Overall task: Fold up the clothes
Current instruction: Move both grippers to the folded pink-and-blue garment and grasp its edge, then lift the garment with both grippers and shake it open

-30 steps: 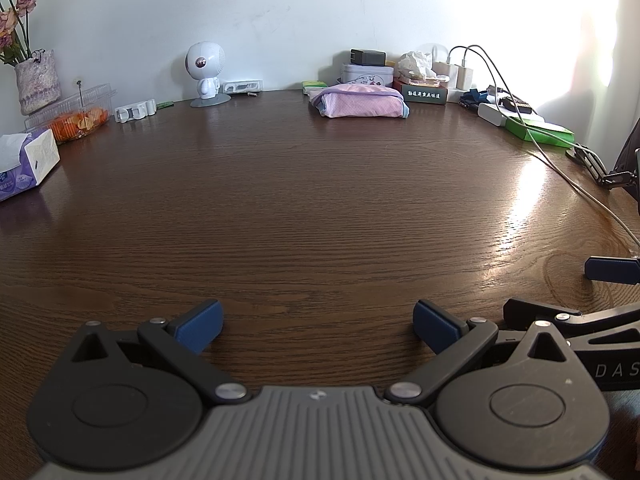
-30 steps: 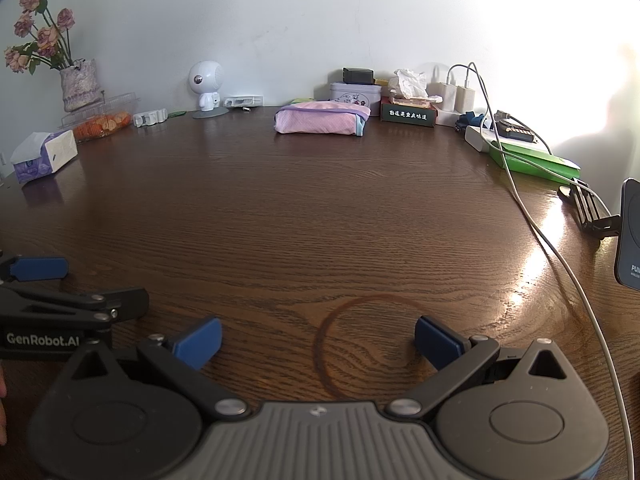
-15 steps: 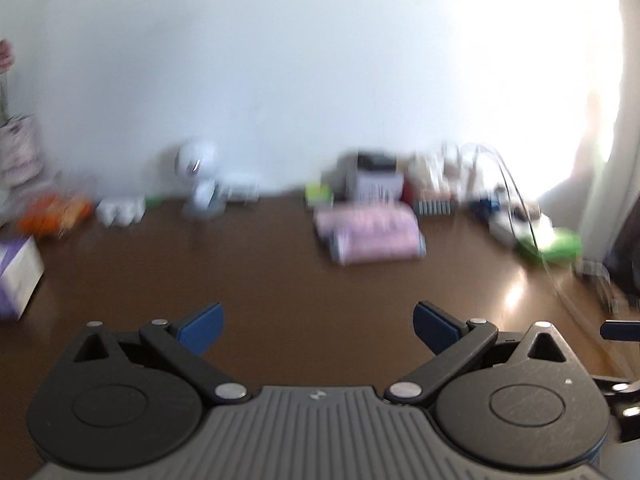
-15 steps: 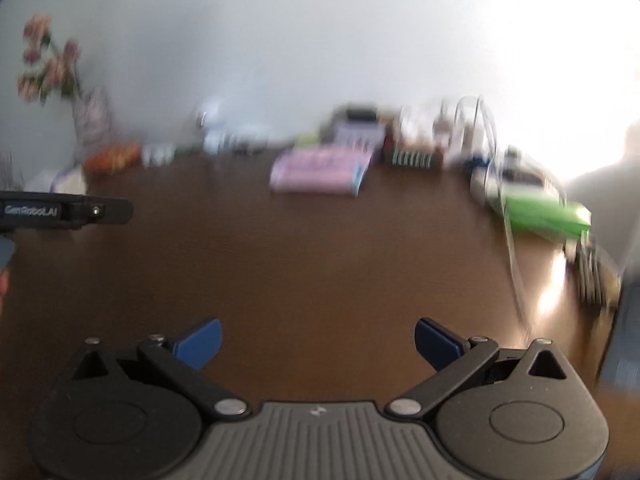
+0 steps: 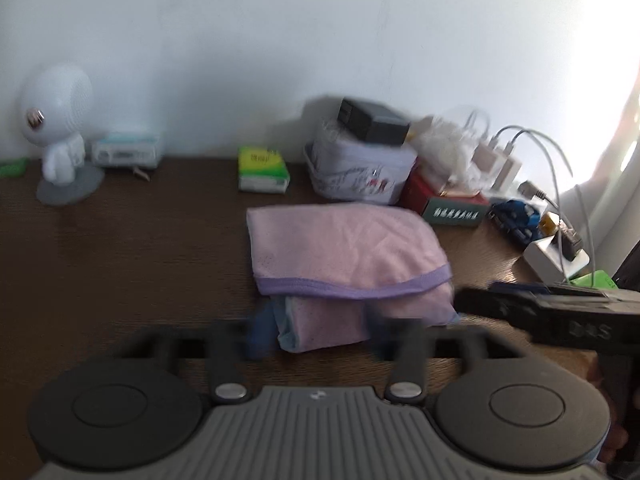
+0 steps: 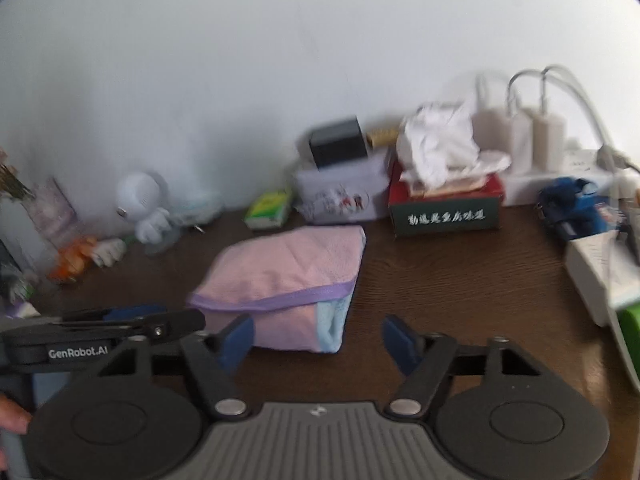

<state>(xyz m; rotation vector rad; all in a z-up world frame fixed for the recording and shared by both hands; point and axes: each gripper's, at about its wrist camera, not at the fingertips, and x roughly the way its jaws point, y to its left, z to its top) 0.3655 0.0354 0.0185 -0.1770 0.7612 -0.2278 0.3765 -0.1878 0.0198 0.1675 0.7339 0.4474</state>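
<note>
My right view alone shows the vase (image 6: 52, 208). Soft folded pink cloth (image 5: 344, 256) near the worktop's (image 5: 120, 248) far edge; both fingers closing, gripping nothing.

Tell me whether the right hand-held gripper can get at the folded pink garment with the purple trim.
Probably yes: the right hand-held gripper is closing with the folded pink garment with purple trim just ahead, its near edge between the fingers, and nothing in the way.
</note>
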